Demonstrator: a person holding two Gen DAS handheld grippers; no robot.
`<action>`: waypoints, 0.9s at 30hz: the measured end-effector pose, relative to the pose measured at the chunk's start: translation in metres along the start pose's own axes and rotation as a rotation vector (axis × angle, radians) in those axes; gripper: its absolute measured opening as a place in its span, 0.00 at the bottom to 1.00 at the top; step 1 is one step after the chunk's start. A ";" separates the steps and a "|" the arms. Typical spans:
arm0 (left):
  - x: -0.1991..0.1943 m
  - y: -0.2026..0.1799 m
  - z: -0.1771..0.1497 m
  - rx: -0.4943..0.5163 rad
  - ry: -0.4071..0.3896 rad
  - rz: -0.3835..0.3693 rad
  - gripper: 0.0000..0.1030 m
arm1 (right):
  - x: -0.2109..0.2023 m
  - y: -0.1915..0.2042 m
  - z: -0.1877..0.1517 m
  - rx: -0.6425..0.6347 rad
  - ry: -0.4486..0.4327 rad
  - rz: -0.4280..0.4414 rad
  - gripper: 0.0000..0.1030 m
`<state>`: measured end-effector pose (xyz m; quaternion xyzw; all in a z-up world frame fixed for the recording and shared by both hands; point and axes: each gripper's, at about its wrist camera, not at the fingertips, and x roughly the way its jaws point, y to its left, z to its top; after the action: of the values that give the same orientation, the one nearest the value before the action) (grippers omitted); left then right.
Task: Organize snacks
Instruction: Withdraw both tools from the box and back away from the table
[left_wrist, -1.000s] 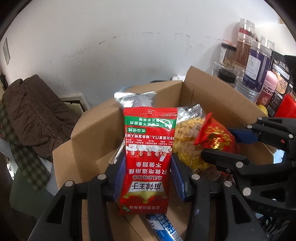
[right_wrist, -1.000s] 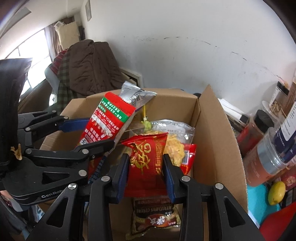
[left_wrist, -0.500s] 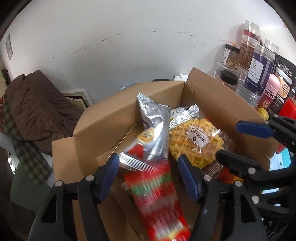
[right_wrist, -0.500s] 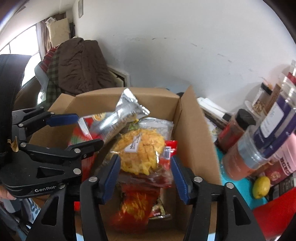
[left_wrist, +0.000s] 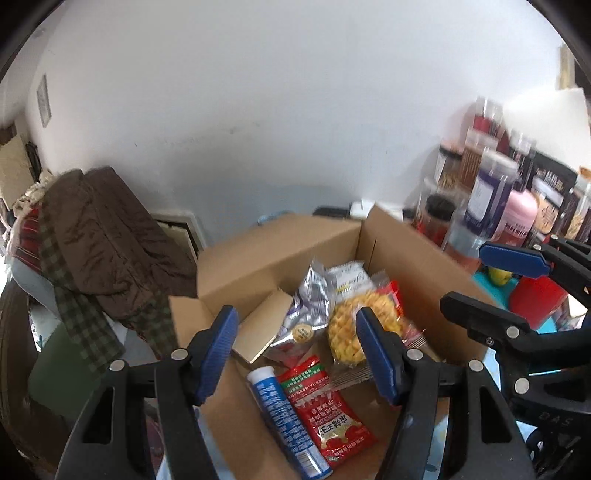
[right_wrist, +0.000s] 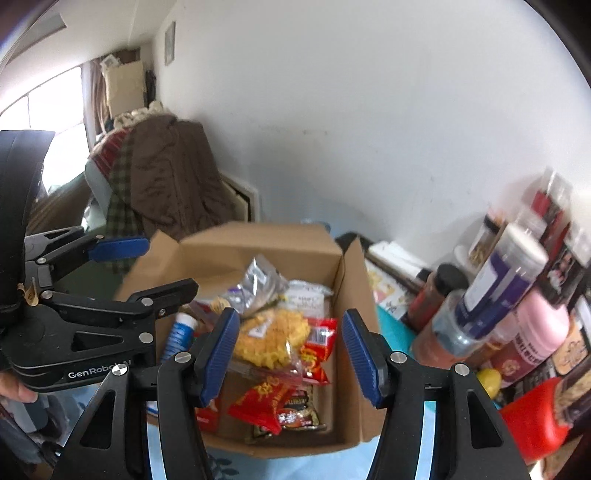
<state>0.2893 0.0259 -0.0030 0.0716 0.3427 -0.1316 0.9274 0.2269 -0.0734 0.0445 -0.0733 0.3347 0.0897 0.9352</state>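
Several snacks sit loose in the box (left_wrist: 280, 251): a red packet (left_wrist: 327, 410) flat on the box floor at the near side, a blue tube (left_wrist: 286, 413) touching it on its left, a waffle bag (left_wrist: 351, 328) just behind the packet, and a silver pouch (left_wrist: 310, 310) leaning up behind and left of the waffle bag. From the right wrist view you can also see a red bag (right_wrist: 264, 404) lying at the near end of the box, on top of a dark wrapper (right_wrist: 299, 413), with the waffle bag (right_wrist: 271, 338) right behind it.

Both grippers are spread wide and hold nothing. Left gripper (left_wrist: 295, 350) hangs over the near edge of the box, above the tube and packet, touching neither. Right gripper (right_wrist: 288, 349) hangs over the box's near right part, above the red bag, just beside the left one.

Right of the box there's a crowd of jars (left_wrist: 487, 195), a pink bottle (right_wrist: 539, 328), a lemon (right_wrist: 489, 382) and a red container (right_wrist: 535, 417). Left of the box, a brown jacket (left_wrist: 103, 236) is draped over a chair.
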 end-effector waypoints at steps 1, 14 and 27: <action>-0.009 0.000 0.002 -0.002 -0.016 0.003 0.64 | -0.005 0.001 0.001 -0.001 -0.010 -0.001 0.57; -0.112 -0.001 -0.002 -0.026 -0.176 0.023 0.78 | -0.099 0.022 -0.001 0.003 -0.162 -0.018 0.58; -0.191 -0.020 -0.046 -0.045 -0.276 0.019 0.94 | -0.174 0.041 -0.043 0.008 -0.246 -0.064 0.77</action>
<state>0.1155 0.0548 0.0862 0.0355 0.2141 -0.1237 0.9683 0.0594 -0.0624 0.1201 -0.0688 0.2152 0.0668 0.9718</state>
